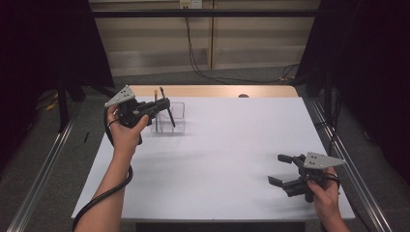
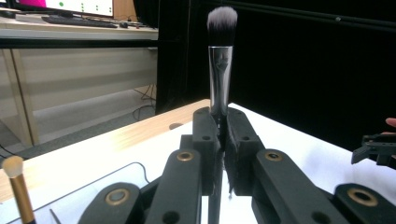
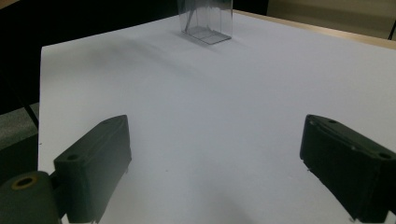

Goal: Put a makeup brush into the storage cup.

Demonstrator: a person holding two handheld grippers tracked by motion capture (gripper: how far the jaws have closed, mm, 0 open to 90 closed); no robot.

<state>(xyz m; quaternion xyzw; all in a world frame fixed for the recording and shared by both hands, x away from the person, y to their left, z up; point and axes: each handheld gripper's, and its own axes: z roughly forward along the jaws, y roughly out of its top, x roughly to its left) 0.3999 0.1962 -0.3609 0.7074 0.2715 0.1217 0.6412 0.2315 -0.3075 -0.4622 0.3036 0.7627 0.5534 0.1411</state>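
Note:
My left gripper (image 1: 163,103) is shut on a makeup brush (image 1: 169,115) with a dark handle, held tilted over a clear plastic box (image 1: 180,116) at the table's far left. In the left gripper view the jaws (image 2: 222,117) clamp the brush (image 2: 220,70) just below its silver ferrule, with the grey bristles pointing up. A second brush (image 1: 155,108) with a tan handle stands in the box; its pale tip and gold handle (image 2: 18,186) rise at the lower left. My right gripper (image 1: 280,169) hovers open near the front right with nothing between its pads (image 3: 95,163).
The white table top (image 1: 227,145) ends in a wooden strip (image 1: 212,91) at the far edge. From the right gripper view the clear box (image 3: 205,21) stands far off at the top. Metal rails run along both sides of the table.

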